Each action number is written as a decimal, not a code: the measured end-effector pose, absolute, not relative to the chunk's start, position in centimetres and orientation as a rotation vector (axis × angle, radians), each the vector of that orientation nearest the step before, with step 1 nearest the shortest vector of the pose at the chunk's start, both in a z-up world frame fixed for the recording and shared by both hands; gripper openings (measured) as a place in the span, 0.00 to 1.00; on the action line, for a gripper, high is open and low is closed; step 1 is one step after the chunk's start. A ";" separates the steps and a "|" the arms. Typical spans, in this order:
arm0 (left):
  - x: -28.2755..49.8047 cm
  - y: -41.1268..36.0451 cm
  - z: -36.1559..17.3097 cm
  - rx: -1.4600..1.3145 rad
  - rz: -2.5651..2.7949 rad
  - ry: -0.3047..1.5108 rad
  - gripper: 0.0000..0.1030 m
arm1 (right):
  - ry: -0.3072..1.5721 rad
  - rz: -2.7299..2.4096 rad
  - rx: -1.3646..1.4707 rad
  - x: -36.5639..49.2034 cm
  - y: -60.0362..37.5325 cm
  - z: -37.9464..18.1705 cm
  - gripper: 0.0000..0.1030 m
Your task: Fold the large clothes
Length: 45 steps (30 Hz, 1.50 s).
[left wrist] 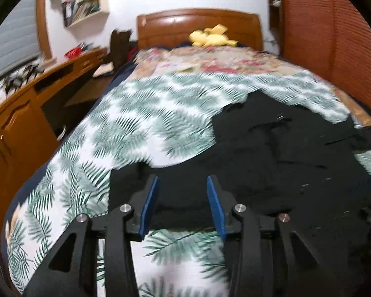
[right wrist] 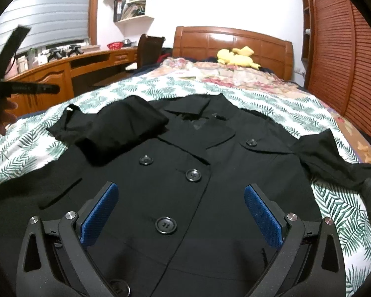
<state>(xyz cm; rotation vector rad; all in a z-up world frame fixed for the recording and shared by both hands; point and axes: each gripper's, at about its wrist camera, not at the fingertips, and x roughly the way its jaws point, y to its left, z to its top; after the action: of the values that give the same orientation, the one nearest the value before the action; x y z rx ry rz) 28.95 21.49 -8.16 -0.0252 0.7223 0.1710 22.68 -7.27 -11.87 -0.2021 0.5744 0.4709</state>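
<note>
A black double-breasted coat point(right wrist: 185, 173) lies face up on the bed, collar toward the headboard. Its left sleeve point(right wrist: 118, 128) is folded in over the chest; the right sleeve point(right wrist: 334, 158) lies stretched out to the right. My right gripper point(right wrist: 181, 190) is open and empty, hovering above the coat's buttoned front. In the left wrist view the coat point(left wrist: 272, 153) is a dark mass at the right. My left gripper point(left wrist: 183, 185) is open and empty above the coat's left lower edge.
The bed has a palm-leaf sheet point(left wrist: 136, 123), a floral blanket point(right wrist: 222, 71) and a yellow plush toy point(right wrist: 235, 57) by the wooden headboard point(right wrist: 235, 42). A wooden desk point(left wrist: 24, 106) and chair point(right wrist: 148, 47) stand on the left. Louvered wardrobe doors point(right wrist: 346, 61) are on the right.
</note>
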 end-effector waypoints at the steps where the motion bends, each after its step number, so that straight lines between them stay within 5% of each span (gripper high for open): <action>1: 29.2 22.4 -9.1 -0.042 0.182 0.740 0.38 | 0.581 0.471 -0.204 22.8 -7.2 -12.0 1.00; 15: 31.0 30.9 -17.7 -0.109 0.319 0.935 0.41 | 0.609 0.484 -0.240 23.3 -6.4 -13.0 1.00; 27: 31.7 31.6 -18.6 -0.178 0.318 0.961 0.43 | 0.615 0.492 -0.239 23.4 -6.3 -13.2 1.00; 33: 31.7 30.4 -17.4 -0.178 0.283 0.951 0.07 | 0.617 0.514 -0.228 23.4 -6.4 -13.2 1.00; 45: 29.6 18.1 -4.1 -0.032 0.094 0.704 0.03 | 0.611 0.539 -0.202 22.4 -7.1 -12.0 1.00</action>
<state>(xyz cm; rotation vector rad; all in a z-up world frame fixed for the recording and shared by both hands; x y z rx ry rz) 29.59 18.13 -4.15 -0.0320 0.7044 0.0939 22.40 -7.14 -12.03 -0.2020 0.6114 0.5390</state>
